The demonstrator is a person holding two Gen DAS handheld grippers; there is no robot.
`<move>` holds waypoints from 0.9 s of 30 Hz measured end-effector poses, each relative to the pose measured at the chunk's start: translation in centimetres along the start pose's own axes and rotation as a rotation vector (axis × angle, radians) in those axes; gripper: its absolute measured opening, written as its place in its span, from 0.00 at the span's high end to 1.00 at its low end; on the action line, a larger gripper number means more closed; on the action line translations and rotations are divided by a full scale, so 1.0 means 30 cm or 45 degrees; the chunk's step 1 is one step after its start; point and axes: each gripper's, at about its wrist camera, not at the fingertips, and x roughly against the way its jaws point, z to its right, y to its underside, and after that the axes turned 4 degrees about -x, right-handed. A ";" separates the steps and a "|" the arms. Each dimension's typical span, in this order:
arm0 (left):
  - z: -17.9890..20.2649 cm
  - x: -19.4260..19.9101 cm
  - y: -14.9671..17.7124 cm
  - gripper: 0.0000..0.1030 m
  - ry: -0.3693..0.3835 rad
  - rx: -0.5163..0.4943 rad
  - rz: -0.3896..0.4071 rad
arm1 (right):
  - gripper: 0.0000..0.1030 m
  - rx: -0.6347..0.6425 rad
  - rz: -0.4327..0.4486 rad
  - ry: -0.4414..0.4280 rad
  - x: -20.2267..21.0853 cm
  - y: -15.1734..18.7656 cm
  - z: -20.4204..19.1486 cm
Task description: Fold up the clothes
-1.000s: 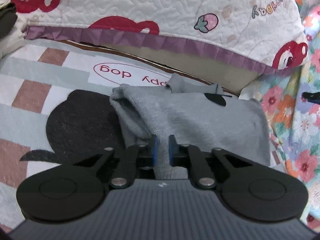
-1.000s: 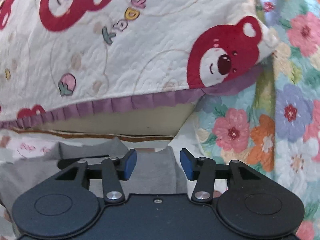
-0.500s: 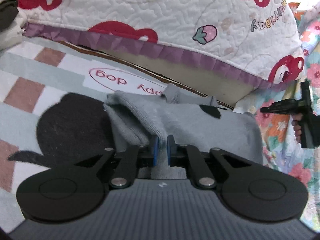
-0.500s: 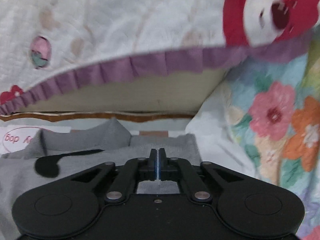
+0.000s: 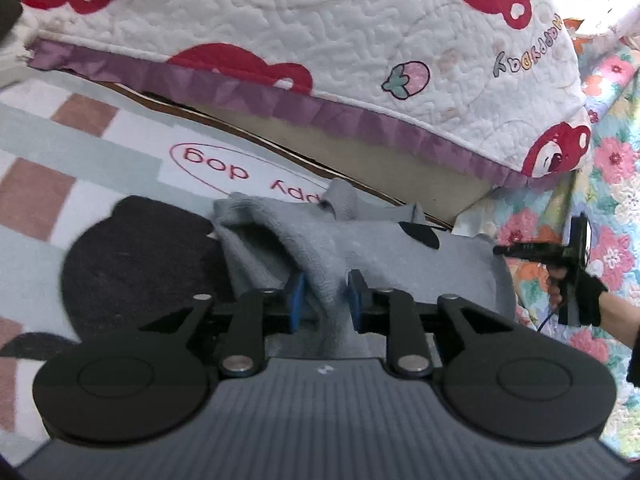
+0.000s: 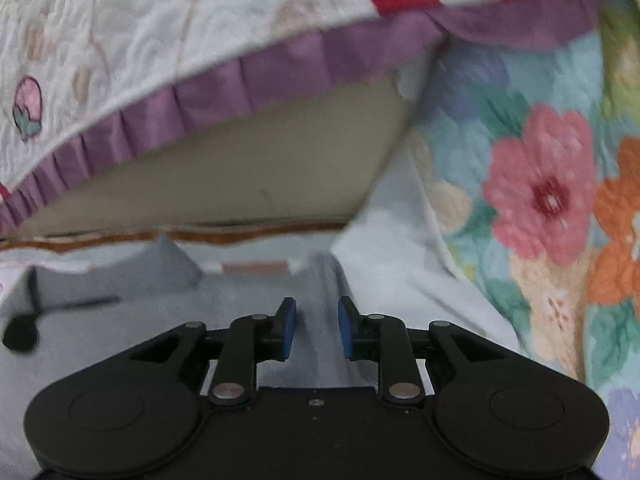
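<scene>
Both grippers, left (image 5: pixel 323 295) and right (image 6: pixel 317 328), are sitting spread around ridges of the grey sweater (image 5: pixel 400 256), which is lying bunched on the patterned mat (image 5: pixel 100 152). I'm judging folding incomplete; flattening remains.

Left wrist view: rug (image 5: pixel 100 152) has a red oval label (image 5: pixel 244 172) with upside-down red lettering; "dog" is readable, and before it "ppy", the start hidden behind the grey garment (image 5: pixel 360 256). Quilt (image 5: pixel 320 20) carries multicoloured upside-down letters (image 5: pixel 528 58) near its right edge, reading roughly "happy"; not certain. Right wrist view: blurred, no readable text on quilt (image 6: pixel 160 32) or floral cloth (image 6: pixel 540 184).
</scene>
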 end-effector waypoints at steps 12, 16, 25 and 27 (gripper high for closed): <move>0.054 -0.031 0.031 0.72 0.023 -0.099 -0.070 | 0.49 -0.019 -0.114 -0.338 -0.054 0.070 0.049; 0.046 -0.036 0.032 0.59 0.082 -0.085 -0.099 | 0.57 -0.083 -0.091 -0.411 -0.104 0.067 0.060; 0.066 -0.029 0.028 0.58 -0.094 -0.081 -0.135 | 0.90 -0.155 0.015 -0.468 -0.060 0.062 0.109; 0.082 0.018 0.028 0.57 -0.163 -0.123 -0.148 | 0.91 -0.145 0.005 -0.451 -0.052 0.059 0.116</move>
